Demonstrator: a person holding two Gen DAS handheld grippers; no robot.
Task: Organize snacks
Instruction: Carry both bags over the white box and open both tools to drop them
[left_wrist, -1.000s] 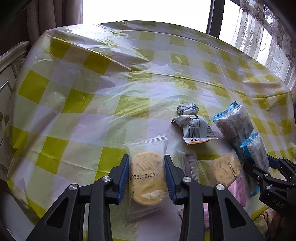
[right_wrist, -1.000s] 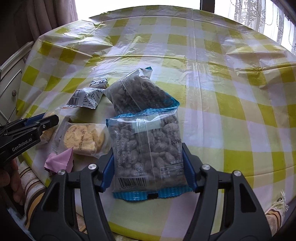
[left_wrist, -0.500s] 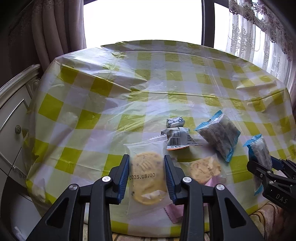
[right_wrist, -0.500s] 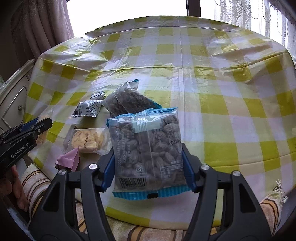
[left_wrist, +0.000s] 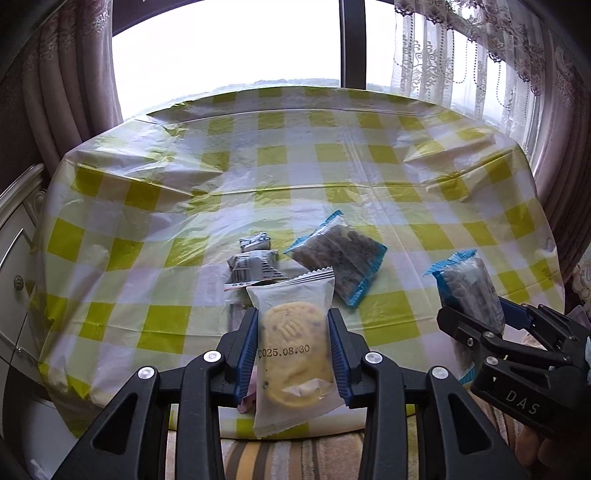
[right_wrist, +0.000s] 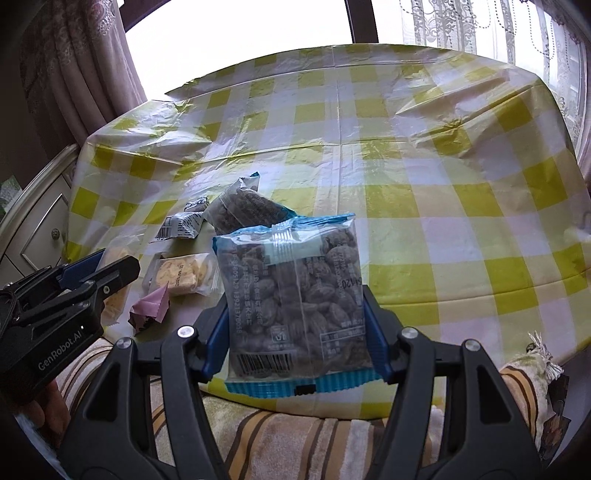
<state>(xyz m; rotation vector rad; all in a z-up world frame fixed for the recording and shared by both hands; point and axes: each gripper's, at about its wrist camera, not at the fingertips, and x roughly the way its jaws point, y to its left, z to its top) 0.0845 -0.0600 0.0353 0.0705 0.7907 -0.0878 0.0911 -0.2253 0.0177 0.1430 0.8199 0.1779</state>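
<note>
snacks: two packets are off the table, one in each gripper. the left gripper (left_wrist: 291, 350) is clamped on a clear-wrapped biscuit packet (left_wrist: 291, 354), its blue pads pressing both sides. the right gripper (right_wrist: 295, 332) is clamped on a blue-edged nut bag (right_wrist: 295, 295), held upright by its flanks.

items on the table: a second nut bag (left_wrist: 338, 258), two small white wrapped pieces (left_wrist: 253, 264), another biscuit packet (right_wrist: 183, 275) and a pink wrapper (right_wrist: 149, 308), all grouped near the front edge.

step in hand, by judgement: both picks are made and both loads are carried clear of the pile; sorting is at an early stage, with most items unsorted. no tray or box is visible, so the destination cannot be told. the next move calls for bringing each packet over its chosen spot, lowering it flat and only then parting the pads; like should go with like.

surface: a round table under a glossy yellow-and-white checked cloth (left_wrist: 332, 177), creased and reflective, likely slippery under film wrappers.

room: a bright window (left_wrist: 229, 44) behind, curtains at both sides, a pale cabinet (right_wrist: 40, 221) at left, striped fabric (right_wrist: 295, 435) below the near edge.
</note>
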